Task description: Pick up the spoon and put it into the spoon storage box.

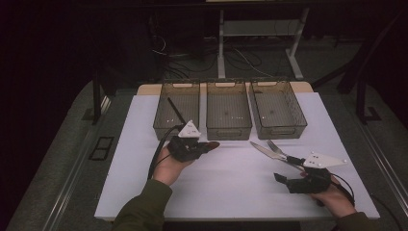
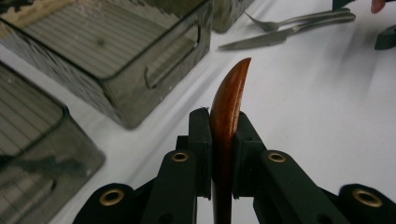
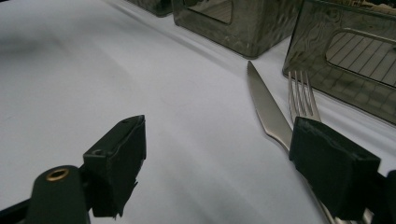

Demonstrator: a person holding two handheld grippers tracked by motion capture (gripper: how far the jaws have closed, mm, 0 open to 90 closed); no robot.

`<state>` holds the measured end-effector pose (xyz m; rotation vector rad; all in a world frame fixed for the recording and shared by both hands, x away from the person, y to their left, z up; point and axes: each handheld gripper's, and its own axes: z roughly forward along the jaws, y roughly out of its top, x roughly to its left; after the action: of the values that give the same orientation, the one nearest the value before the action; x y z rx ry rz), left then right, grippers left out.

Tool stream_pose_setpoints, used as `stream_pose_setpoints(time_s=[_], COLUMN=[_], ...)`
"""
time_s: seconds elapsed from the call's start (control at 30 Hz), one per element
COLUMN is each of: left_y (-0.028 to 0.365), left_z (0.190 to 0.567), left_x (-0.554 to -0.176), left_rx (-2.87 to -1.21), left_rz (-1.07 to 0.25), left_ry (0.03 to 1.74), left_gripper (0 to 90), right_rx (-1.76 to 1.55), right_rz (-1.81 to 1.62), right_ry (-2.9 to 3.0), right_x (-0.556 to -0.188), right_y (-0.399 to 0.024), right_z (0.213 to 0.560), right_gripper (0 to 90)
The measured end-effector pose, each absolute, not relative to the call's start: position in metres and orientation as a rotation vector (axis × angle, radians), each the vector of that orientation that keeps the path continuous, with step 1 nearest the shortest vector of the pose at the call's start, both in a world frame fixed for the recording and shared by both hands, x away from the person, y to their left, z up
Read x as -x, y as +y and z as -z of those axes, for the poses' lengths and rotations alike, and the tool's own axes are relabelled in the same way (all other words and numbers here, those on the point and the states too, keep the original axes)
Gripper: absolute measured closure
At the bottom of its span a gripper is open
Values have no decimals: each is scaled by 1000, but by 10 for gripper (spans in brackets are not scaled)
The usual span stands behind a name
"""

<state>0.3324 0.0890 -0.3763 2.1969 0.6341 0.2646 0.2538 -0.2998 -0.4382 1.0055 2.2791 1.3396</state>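
Note:
My left gripper (image 1: 204, 146) is shut on a brown wooden utensil (image 2: 229, 100), seen edge-on, whose curved tip (image 1: 213, 144) sticks out past the jaws. It hangs over the white table just in front of the left and middle bins. A metal knife (image 1: 263, 149) and fork (image 1: 274, 147) lie side by side on the table at the right, handles toward my right gripper (image 1: 281, 179). In the right gripper view the knife (image 3: 266, 109) and fork (image 3: 302, 98) lie just ahead of my right gripper (image 3: 219, 149), which stands open with nothing between its jaws.
Three smoky transparent bins stand in a row at the back: left (image 1: 163, 126), middle (image 1: 229, 130) and right (image 1: 281, 129). A dark slim utensil (image 1: 175, 111) leans in the left bin. The white tabletop (image 1: 231, 187) spreads between my hands.

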Motion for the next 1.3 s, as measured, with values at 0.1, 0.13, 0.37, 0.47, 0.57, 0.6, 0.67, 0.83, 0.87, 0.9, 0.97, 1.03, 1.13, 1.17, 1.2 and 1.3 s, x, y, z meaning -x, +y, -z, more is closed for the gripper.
stream_pose_setpoints(time_s=[0.1,0.13,0.37,0.47,0.57,0.6,0.67,0.83,0.87,0.9,0.97,1.03,1.13,1.17,1.2,1.3], left_y=[83,81,62,55,50,49,46,40,38,37,34,31,25,24,22,17], left_z=[370,369,356,352,348,347,345,340,339,338,337,337,336,335,336,336], left_x=[-340,-342,-359,-368,-376,-380,-385,-400,-403,-406,-411,-417,-427,-430,-433,-443], left_rx=[-2199,-2199,-2198,-2197,-2181,-2187,-2173,-2169,-2167,-2160,-2148,-2149,-2137,-2132,-2123,-2107], left_rz=[-266,-271,-293,-297,-294,-298,-298,-305,-307,-309,-311,-321,-323,-321,-320,-315], left_ry=[625,619,597,594,604,598,608,617,620,627,632,631,636,637,635,644], left_gripper=[806,806,806,806,806,806,806,806,806,806,806,806,806,806,805,805], right_rx=[-1012,-1013,-1004,-999,-1004,-1006,-1009,-1011,-1010,-1010,-1010,-1011,-1012,-1012,-1012,-1014], right_rz=[-1357,-1361,-1364,-1370,-1374,-1375,-1376,-1377,-1377,-1377,-1379,-1380,-1382,-1383,-1384,-1383], right_ry=[2272,2269,2273,2268,2263,2261,2259,2260,2261,2261,2261,2260,2258,2259,2259,2261], right_x=[-254,-255,-254,-253,-253,-253,-253,-253,-253,-253,-253,-253,-253,-253,-253,-254], right_y=[-300,-300,-299,-299,-300,-300,-301,-300,-300,-300,-300,-301,-301,-301,-301,-301], right_z=[438,438,437,437,436,436,436,436,436,436,436,436,436,436,436,436], right_gripper=[181,180,180,181,181,180,181,180,181,180,181,181,180,181,181,181])
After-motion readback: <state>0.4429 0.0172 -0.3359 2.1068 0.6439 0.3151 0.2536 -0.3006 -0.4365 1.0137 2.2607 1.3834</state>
